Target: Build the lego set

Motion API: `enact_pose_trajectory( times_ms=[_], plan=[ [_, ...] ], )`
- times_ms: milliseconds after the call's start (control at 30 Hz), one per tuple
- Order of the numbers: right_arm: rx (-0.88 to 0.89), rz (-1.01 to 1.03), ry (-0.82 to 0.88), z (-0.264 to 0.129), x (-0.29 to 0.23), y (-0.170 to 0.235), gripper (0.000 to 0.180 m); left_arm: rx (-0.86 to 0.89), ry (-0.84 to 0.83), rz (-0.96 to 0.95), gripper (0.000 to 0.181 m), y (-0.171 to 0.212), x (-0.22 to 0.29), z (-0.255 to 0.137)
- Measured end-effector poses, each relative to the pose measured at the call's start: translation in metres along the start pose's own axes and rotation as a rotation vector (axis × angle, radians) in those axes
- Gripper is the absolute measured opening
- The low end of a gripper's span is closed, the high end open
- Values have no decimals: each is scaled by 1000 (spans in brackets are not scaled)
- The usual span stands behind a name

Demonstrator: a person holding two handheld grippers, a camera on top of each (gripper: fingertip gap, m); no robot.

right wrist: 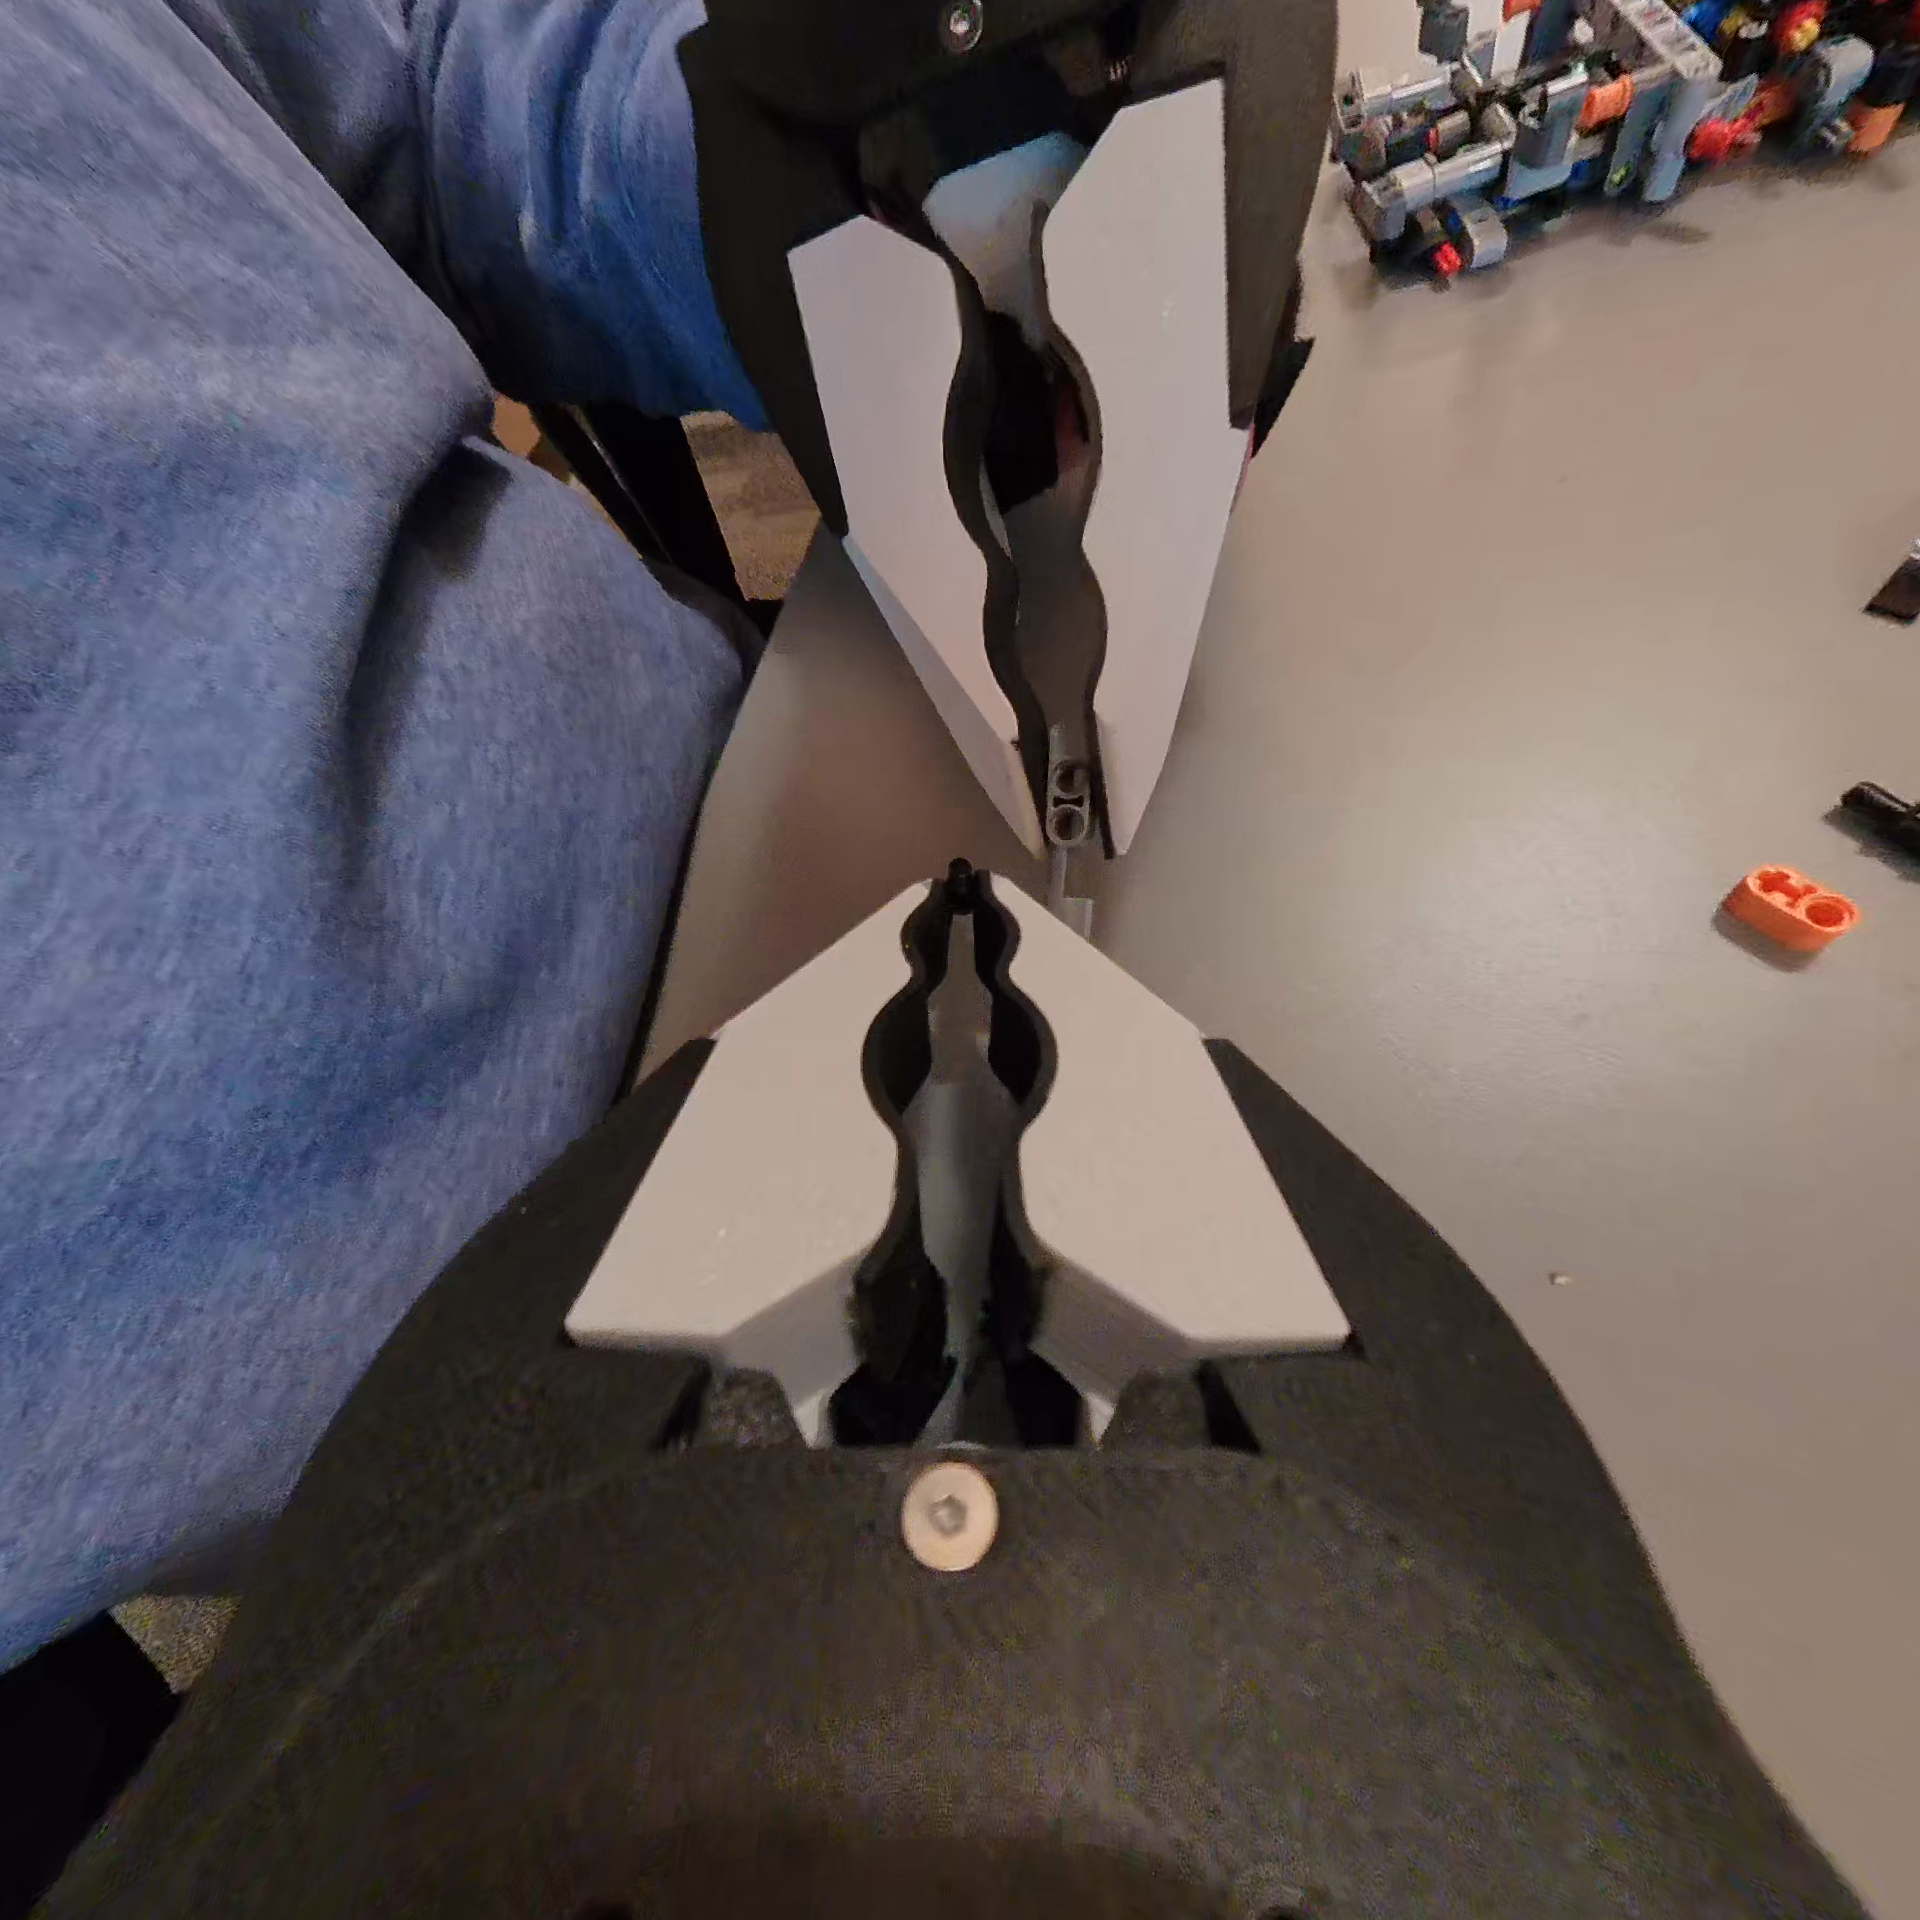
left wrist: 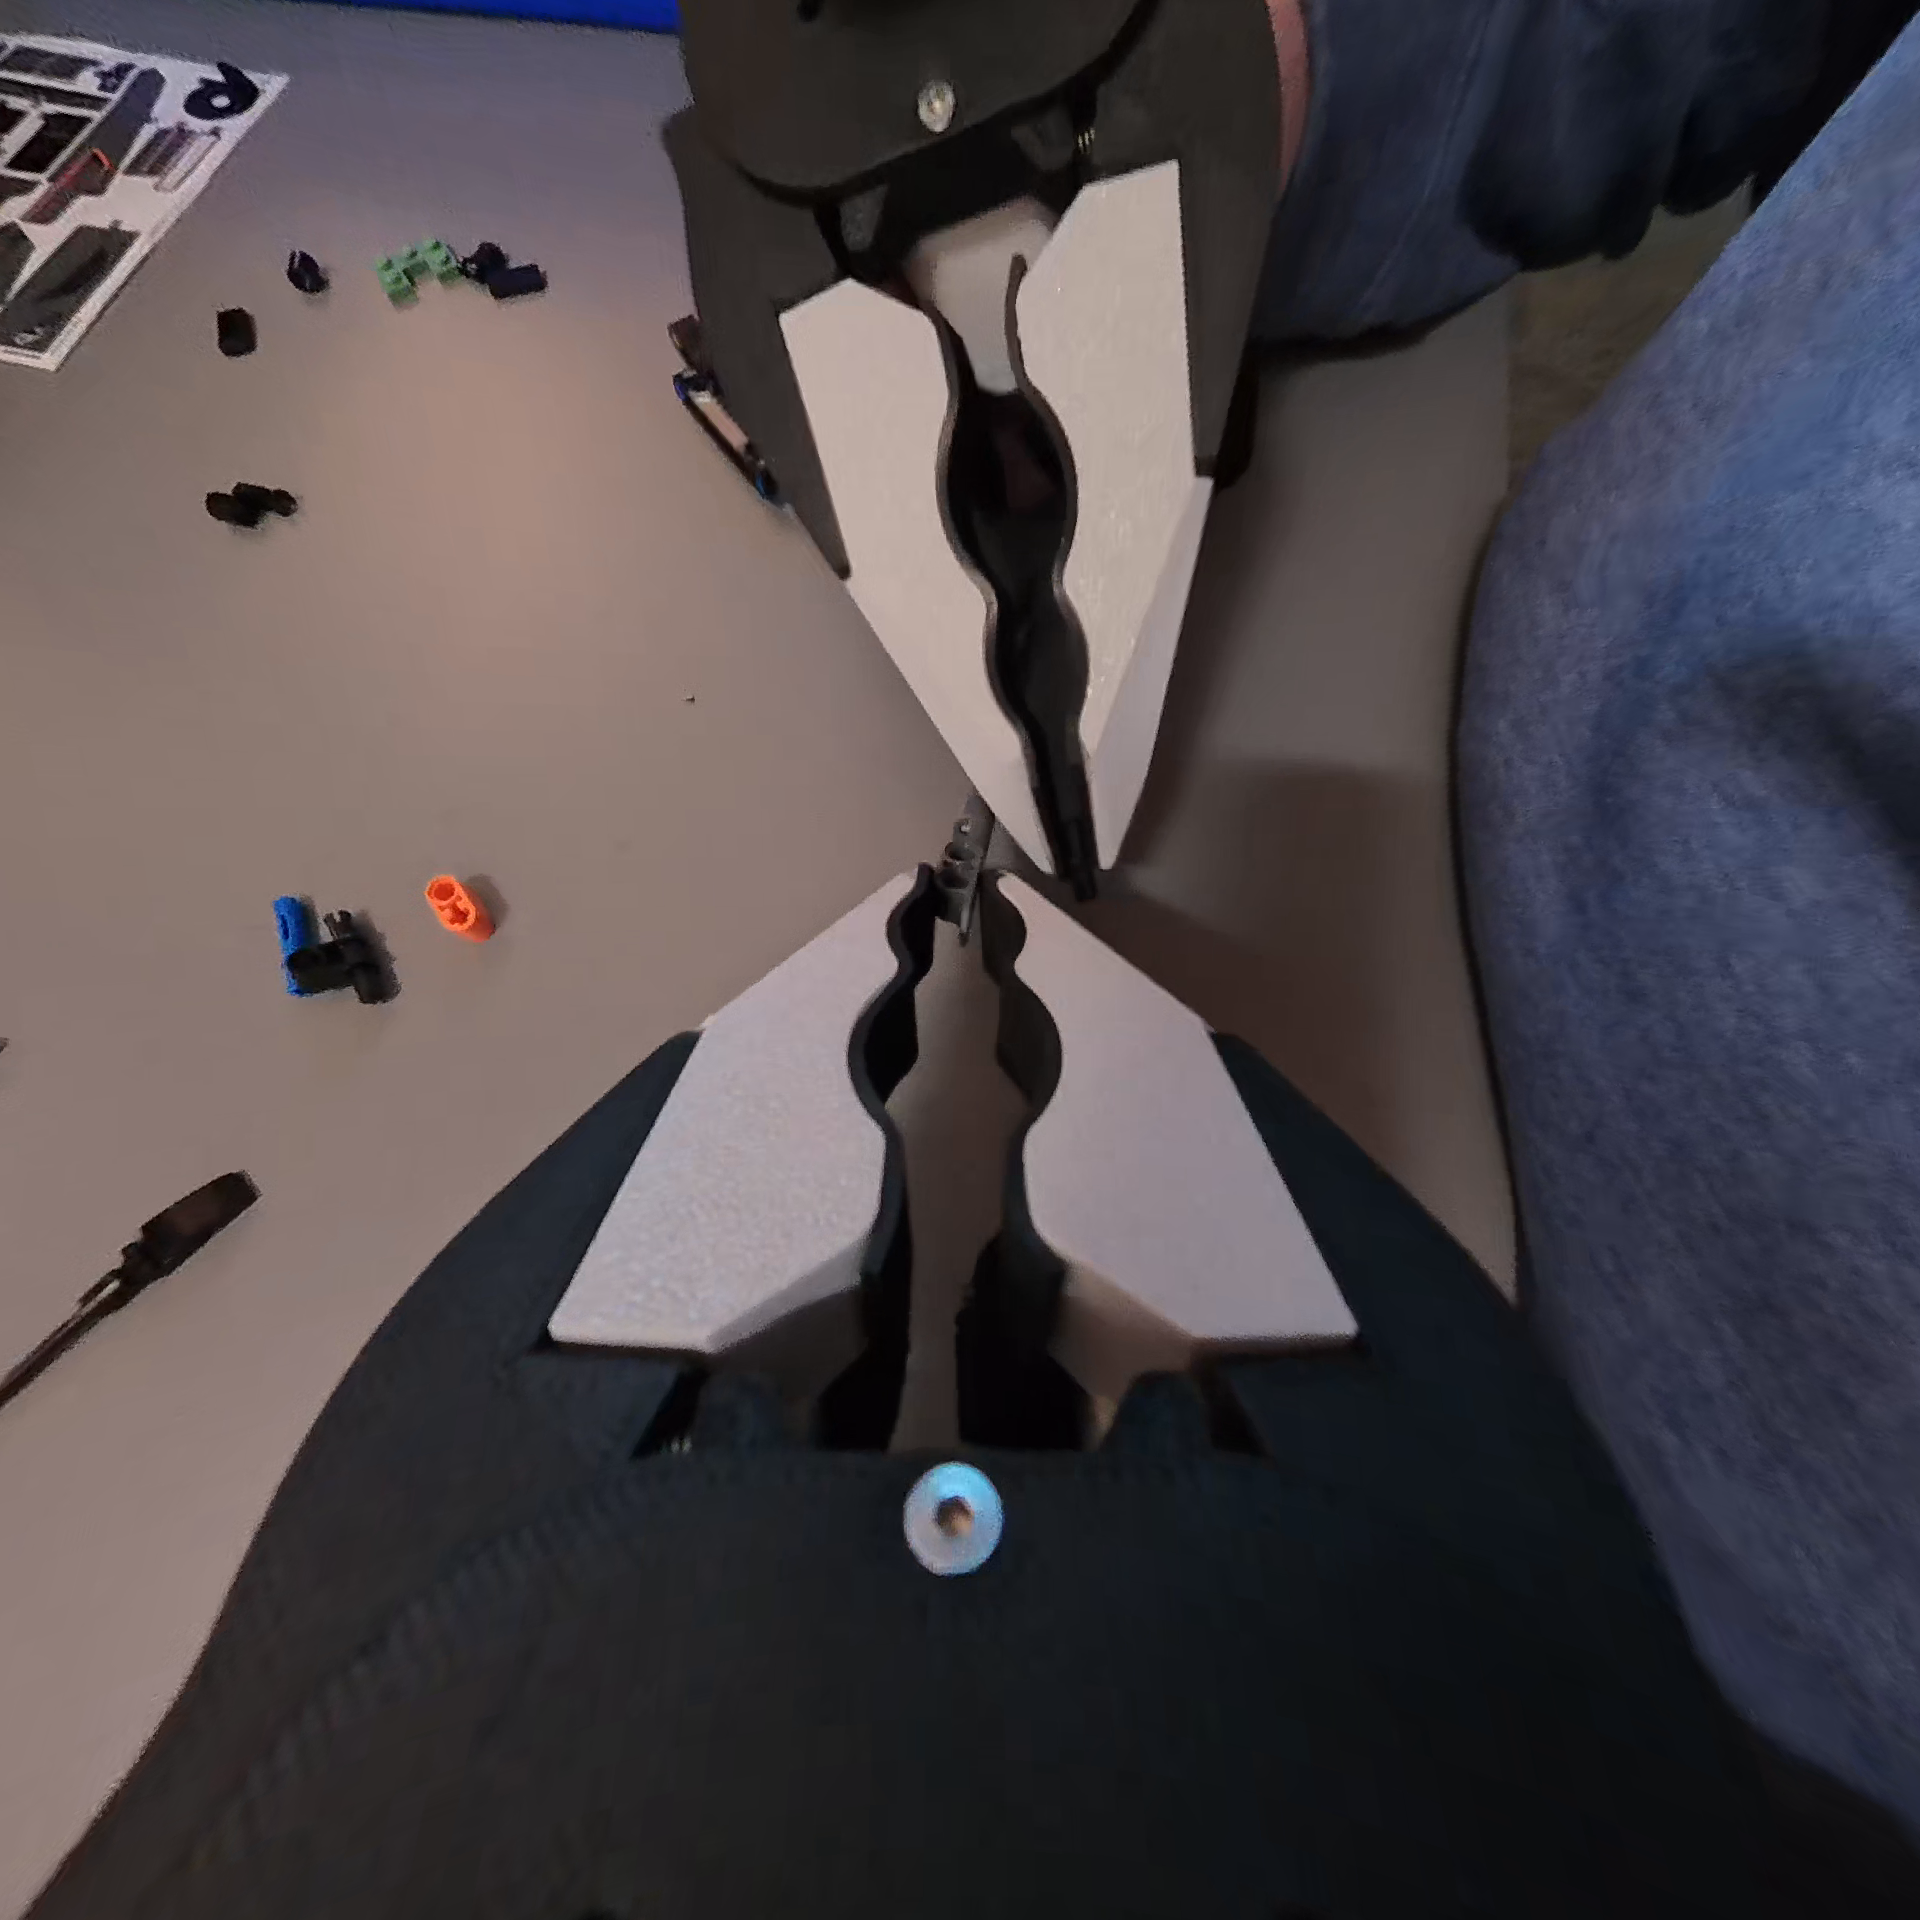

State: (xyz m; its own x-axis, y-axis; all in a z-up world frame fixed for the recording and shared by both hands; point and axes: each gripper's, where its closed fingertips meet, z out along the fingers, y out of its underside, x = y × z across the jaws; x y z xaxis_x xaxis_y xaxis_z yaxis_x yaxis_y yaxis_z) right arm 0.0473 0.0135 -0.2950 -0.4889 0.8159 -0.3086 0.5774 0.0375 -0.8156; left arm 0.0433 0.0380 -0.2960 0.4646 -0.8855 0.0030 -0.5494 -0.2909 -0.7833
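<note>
While both tools meet tip to tip above the grey table [left wrist: 520, 665], I list what I hold. Item one: my left gripper [left wrist: 958, 894], clenched on a small grey beam with pin holes [left wrist: 960, 868]. Item two: my right gripper [right wrist: 961, 883], clenched on a thin black pin [right wrist: 958, 878], its tip aimed at that beam and not yet seated, as far as I can tell.

Loose stock, far left: orange two-hole connector [left wrist: 463, 907], blue and black pin cluster [left wrist: 327, 948], green bracket [left wrist: 416, 270], several black pins, a long black piece [left wrist: 135, 1262], the instruction sheet [left wrist: 94, 187]. Far right: a large grey built assembly [right wrist: 1579, 114].

Progress, by my judgement: mid-build; this pin awaits joining and many parts remain unplaced.
</note>
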Motion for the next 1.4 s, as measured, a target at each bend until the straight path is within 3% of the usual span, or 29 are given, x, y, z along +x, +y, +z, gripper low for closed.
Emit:
enact_pose_trajectory(
  times_ms=[267, 533, 900, 1400],
  plan=[
    [120, 28, -49, -7, -5, -16, 2, 160, 43, -112, 5, -20, -2, -8],
    [255, -17, 18, -36, -2, -38, 1, 148, 31, -94, 5, -25, -1, -13],
    [51, -192, 268, -36, 12, -31, 1, -69, -61, 27, 5, -17, -3, -8],
    [-65, -329, 427, -33, 14, -30, 1, -191, -137, 109, 5, -20, -5, -9]
  ],
)
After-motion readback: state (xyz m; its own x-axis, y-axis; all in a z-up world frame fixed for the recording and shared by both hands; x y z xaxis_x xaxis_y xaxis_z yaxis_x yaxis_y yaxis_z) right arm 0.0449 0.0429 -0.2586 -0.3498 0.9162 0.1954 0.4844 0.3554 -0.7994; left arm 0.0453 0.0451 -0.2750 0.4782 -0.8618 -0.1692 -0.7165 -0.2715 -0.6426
